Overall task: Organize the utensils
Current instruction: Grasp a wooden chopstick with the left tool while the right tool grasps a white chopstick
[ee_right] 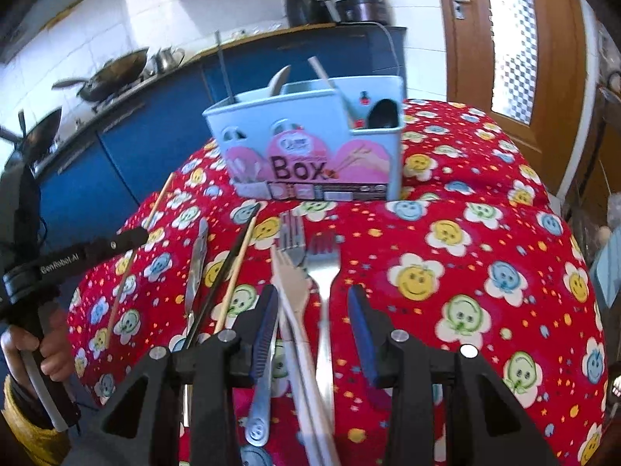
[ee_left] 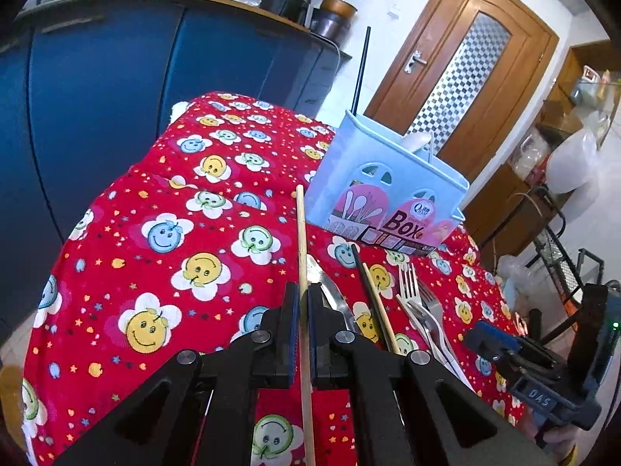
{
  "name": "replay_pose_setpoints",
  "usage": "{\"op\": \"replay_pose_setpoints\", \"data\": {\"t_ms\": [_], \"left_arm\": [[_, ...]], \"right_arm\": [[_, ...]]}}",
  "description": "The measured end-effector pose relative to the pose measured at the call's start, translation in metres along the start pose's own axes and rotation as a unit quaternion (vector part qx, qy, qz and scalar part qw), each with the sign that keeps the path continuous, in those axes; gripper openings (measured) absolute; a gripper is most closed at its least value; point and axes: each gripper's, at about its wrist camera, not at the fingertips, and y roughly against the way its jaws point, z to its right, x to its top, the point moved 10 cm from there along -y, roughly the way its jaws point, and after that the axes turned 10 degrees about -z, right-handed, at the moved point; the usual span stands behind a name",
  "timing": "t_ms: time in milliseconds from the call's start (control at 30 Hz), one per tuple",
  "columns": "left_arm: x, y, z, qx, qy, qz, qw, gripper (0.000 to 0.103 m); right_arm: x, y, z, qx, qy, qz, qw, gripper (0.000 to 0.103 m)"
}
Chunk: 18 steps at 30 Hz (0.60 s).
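Observation:
My left gripper (ee_left: 302,299) is shut on a pale wooden chopstick (ee_left: 302,240) and holds it pointing toward the light blue utensil box (ee_left: 384,190). The left gripper also shows in the right wrist view (ee_right: 132,239), with the chopstick (ee_right: 157,202) in it. My right gripper (ee_right: 314,303) is open, low over a metal fork (ee_right: 324,268) and a white plastic fork (ee_right: 293,283) lying between its fingers. A black and a wooden chopstick (ee_right: 236,252) and a metal spoon (ee_right: 198,252) lie left of it. The box (ee_right: 310,143) holds a few utensils.
The red smiley-face tablecloth (ee_right: 465,272) covers the table. Blue kitchen cabinets (ee_left: 97,97) stand behind, with pans and appliances on the counter. A wooden door (ee_left: 465,70) is at the back right. The right gripper shows in the left wrist view (ee_left: 481,336).

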Motion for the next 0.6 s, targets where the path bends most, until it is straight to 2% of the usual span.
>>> {"op": "replay_pose_setpoints", "data": {"t_ms": [267,433,600], "left_arm": [[-0.001,0.006,-0.003,-0.016,0.000,0.012,0.9998,0.004],[-0.001,0.008,-0.003,-0.020,-0.005,0.017,0.9996,0.004],[0.000,0.010,0.000,-0.028,-0.012,0.022,0.9993,0.004]], "right_arm": [[0.011,-0.022,-0.021,-0.043,0.063,-0.029,0.997,0.040],[0.016,-0.036,-0.023,-0.067,0.087,-0.051,0.993,0.028],[0.017,-0.043,-0.020,-0.070,0.092,-0.068,0.991,0.018]]}}
